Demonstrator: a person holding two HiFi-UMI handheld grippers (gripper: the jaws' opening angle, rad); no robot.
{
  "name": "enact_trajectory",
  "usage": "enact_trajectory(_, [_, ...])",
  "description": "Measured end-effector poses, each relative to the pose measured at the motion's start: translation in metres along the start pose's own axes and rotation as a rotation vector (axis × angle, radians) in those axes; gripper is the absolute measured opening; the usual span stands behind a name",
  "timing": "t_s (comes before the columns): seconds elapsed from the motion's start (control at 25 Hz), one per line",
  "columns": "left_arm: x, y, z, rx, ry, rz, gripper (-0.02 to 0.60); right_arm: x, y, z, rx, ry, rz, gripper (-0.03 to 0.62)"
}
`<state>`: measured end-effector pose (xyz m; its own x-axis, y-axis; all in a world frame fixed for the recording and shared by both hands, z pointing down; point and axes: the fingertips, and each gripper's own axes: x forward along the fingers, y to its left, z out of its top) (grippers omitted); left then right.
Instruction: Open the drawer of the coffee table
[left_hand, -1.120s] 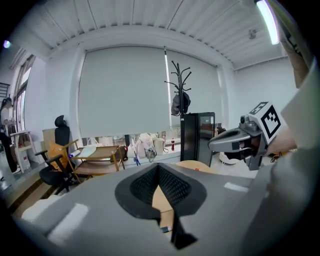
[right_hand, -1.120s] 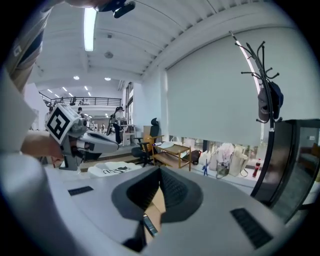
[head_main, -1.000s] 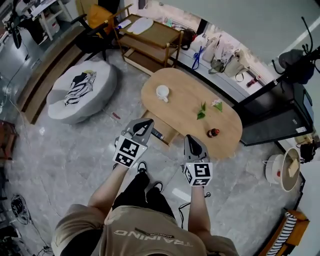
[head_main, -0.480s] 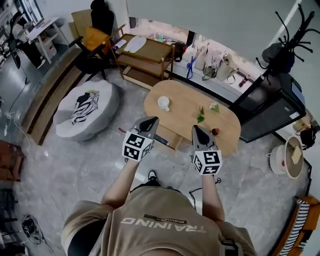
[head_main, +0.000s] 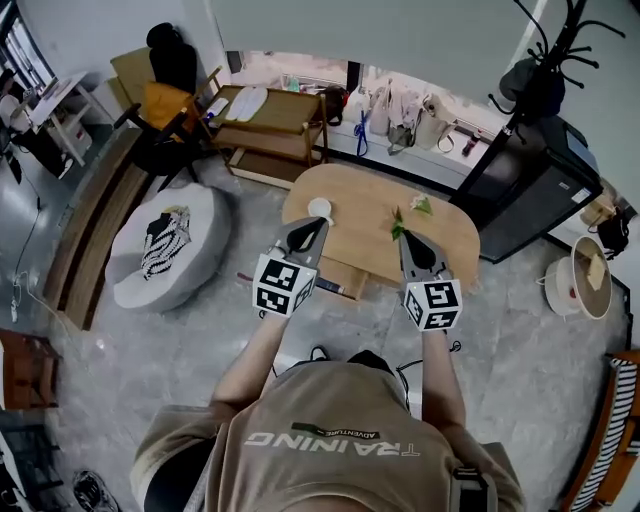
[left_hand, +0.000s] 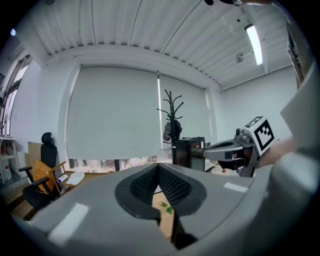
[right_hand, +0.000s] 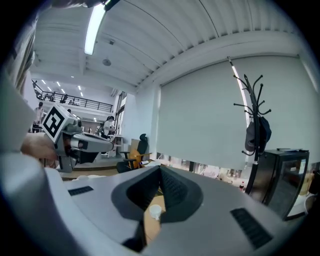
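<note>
The oval wooden coffee table (head_main: 365, 200) stands ahead of me, seen from high above. Its drawer (head_main: 350, 272) juts out from the near side, with a dark object lying at its left end. My left gripper (head_main: 318, 224) is held up in the air over the table's near left edge, jaws shut and empty. My right gripper (head_main: 408, 238) hangs beside it over the near right part, also shut with nothing in it. In the left gripper view the left gripper's (left_hand: 158, 166) pads meet at the tip. The right gripper (right_hand: 160, 168) looks the same in its own view.
A white cup (head_main: 319, 208) and green leaves (head_main: 398, 228) sit on the table. A grey pouf (head_main: 170, 245) lies to the left, a wooden shelf cart (head_main: 265, 125) behind, and a black cabinet (head_main: 545, 200) with a coat stand (head_main: 540, 70) to the right.
Both grippers have risen together, still shut. The head camera has climbed too, so the table and floor now look farther below.
</note>
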<state>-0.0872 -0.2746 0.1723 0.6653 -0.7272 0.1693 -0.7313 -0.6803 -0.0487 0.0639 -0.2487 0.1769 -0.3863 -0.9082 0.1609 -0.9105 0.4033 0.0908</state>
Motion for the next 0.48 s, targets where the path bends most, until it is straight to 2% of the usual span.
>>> enact_trajectory(0.2, [0.014, 0.002, 0.018, 0.029, -0.021, 0.018, 0.006, 0.006, -0.007, 0.022, -0.035, -0.033, 0.011, 0.005])
enact_trajectory(0.32, [0.017, 0.002, 0.027, 0.014, -0.030, 0.030, 0.006, 0.009, -0.004, 0.025, -0.084, -0.023, 0.029, 0.005])
enact_trajectory(0.48, [0.014, -0.003, 0.026, 0.009, -0.025, 0.053, 0.006, 0.011, -0.009, 0.031, -0.040, -0.051, 0.049, 0.005])
